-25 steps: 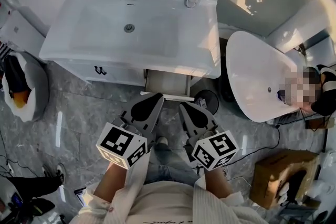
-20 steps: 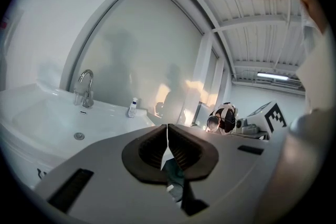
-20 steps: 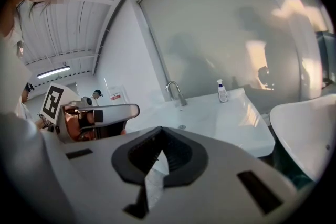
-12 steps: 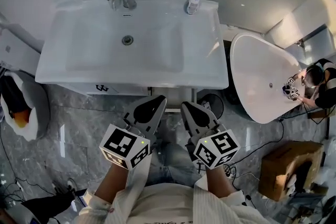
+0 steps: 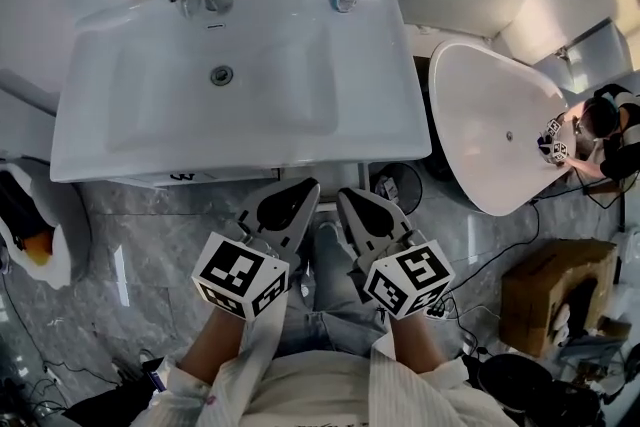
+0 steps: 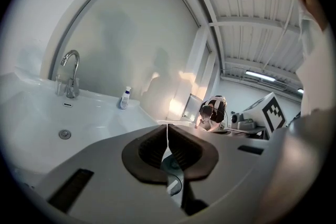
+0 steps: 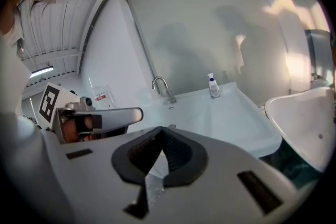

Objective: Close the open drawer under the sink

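Drawer position: we judge it lies under the sink (image 5: pixel 375 75), behind the front edge and right of centre. No drawer front shows past that edge from above. Only a thin strip of cabinet face (image 5: pixel 215 177) shows below the rim, so we take the drawer to be in or nearly in, but cannot confirm this.

Left gripper (image 5: pixel 306 189): jaws together at the tips, nothing between them, tips just short of the sink's front edge.

Right gripper (image 5: pixel 346 197): jaws likewise together and empty, close beside the left one, tips near the same edge.

Risk, unseen gap: the rim hides the drawer front. It could be left ajar, or spring back a little, without our noticing from above.

Risk, slipping contact: the closed tips are narrow. On a smooth front they could skid off sideways or upward and strike the underside of the rim.

Risk, uneven push: both grippers sit close together. If they bear off-centre, the drawer could skew on its runners and jam.

Risk, footing: the person's legs (image 5: pixel 335 290) are close to the cabinet, and a knee could block or bump the front.

Drawer facing: we judge that the front faces the person.

Drawer long axis: we judge that the front runs along the sink's front edge, with travel from front to back.
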{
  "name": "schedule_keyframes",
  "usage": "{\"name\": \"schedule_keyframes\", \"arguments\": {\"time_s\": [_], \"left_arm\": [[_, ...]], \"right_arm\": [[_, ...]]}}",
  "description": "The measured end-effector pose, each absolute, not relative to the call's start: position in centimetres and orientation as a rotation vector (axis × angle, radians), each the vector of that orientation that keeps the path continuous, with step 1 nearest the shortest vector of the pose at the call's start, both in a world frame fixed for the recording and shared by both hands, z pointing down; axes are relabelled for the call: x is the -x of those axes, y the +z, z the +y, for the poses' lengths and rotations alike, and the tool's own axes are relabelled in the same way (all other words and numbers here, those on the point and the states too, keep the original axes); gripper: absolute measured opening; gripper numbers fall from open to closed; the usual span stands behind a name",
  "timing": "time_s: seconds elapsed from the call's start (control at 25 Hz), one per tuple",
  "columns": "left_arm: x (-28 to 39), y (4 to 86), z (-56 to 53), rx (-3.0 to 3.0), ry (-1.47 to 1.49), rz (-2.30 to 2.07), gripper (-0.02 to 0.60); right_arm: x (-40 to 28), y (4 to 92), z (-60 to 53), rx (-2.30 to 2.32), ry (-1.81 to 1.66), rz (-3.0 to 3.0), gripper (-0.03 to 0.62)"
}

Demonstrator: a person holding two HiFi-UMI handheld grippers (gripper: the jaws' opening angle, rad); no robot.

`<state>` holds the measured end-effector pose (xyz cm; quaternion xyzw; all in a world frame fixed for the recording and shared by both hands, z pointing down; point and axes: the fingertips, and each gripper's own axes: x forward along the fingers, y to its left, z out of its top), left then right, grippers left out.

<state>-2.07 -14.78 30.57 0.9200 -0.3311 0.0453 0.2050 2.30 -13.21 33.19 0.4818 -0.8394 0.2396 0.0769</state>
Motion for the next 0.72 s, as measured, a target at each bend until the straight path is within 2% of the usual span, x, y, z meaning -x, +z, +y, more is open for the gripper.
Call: {"name": "schedule_keyframes", "arguments": {"time_s": [0.72], "left_arm": [[2.4, 37.9, -13.8, -2.487, 0.252, -0.912, 0.02]], "right_arm": [[-2.9, 40.6, -12.0, -1.436, 0.867, -2.415, 0.009]]}}
